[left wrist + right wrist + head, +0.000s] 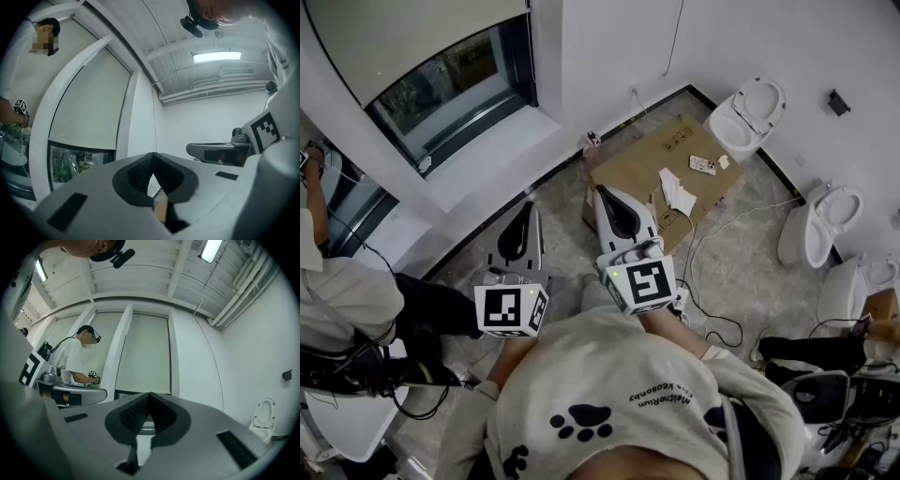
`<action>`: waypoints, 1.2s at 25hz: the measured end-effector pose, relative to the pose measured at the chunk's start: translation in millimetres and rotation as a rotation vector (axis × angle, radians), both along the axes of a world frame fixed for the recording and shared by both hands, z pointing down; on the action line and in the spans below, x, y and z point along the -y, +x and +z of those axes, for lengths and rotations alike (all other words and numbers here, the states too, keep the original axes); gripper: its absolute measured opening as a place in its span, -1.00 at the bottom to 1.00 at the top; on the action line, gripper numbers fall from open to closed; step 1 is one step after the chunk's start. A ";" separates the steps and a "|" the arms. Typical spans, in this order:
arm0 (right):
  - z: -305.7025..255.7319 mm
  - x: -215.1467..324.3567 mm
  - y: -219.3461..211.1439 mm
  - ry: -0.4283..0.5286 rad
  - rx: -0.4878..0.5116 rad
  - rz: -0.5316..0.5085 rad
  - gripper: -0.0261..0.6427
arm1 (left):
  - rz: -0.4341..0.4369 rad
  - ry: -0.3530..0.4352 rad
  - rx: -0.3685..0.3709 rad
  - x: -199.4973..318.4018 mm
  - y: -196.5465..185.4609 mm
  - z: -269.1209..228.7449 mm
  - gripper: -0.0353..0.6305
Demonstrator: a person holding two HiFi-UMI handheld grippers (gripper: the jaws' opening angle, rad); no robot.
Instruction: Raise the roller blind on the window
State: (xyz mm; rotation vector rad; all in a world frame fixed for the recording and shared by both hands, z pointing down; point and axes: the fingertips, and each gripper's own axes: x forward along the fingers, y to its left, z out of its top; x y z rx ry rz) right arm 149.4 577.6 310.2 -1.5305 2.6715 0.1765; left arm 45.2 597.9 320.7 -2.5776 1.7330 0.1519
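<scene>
Left gripper view looks along the left gripper (152, 155), whose jaws are clenched tip to tip with nothing between them. The right gripper (149, 394) is likewise pressed closed and empty. Both point roughly level toward the window wall, and in the head view they sit close to the person's chest, well apart from the window.

The roller blind (89, 105) hangs low over the window, covering most of the pane. Only a strip of glass (450, 89) shows beneath its bottom edge. By my reading the task has not really begun. Nothing has been grasped and the blind is still to be raised nearly its full height. What is left is to reach the window, find the control and draw the blind up.

That control is the hard part to make out. A thin line (153, 105) runs down the wall just beside the window frame. It may be the pull cord, but it is too fine to be sure. The top of the blind is cut off in the head view. A second person (342, 300) stands at the neighbouring window.
</scene>
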 end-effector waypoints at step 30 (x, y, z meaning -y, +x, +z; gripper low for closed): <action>-4.7 325.9 0.0 -0.027 -0.005 -0.067 -0.89 | -0.045 0.014 -0.003 320.8 12.9 -13.0 -0.87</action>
